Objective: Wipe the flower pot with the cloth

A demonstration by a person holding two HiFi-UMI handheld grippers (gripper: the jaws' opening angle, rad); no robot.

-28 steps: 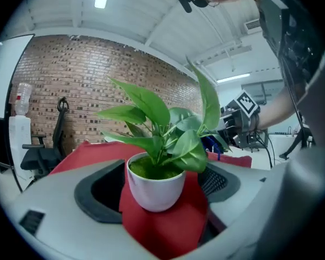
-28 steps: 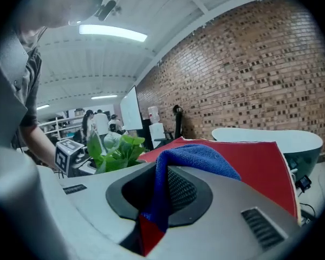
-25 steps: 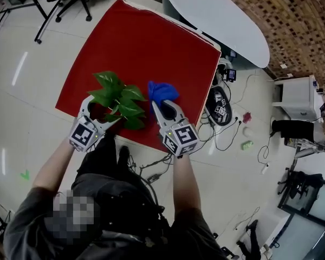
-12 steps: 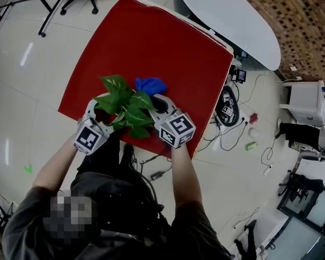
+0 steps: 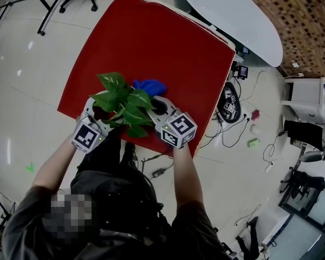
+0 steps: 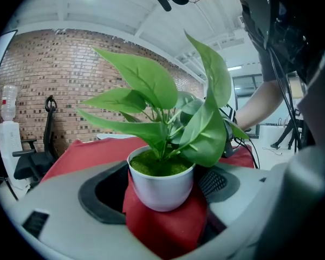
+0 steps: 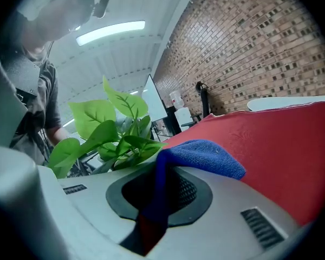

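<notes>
Pot: clamped in left gripper (leaves spread above)
Cloth: blue, pinched in right gripper, over red table

A red-covered table stands on pale tiled floor.

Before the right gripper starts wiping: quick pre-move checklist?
1. Flower pot gripped by left gripper: ok, it sits between the jaws.
2. Cloth held by right gripper: ok, pinched between the jaws.
3. Pot upright: ok.
4. Cloth touching pot wall: cannot tell, the leaves hide the pot in the head view.
5. Wipe path free of foliage: probably not ok, leaves stand right beside the cloth.
6. Pot over red table: ok.
</notes>
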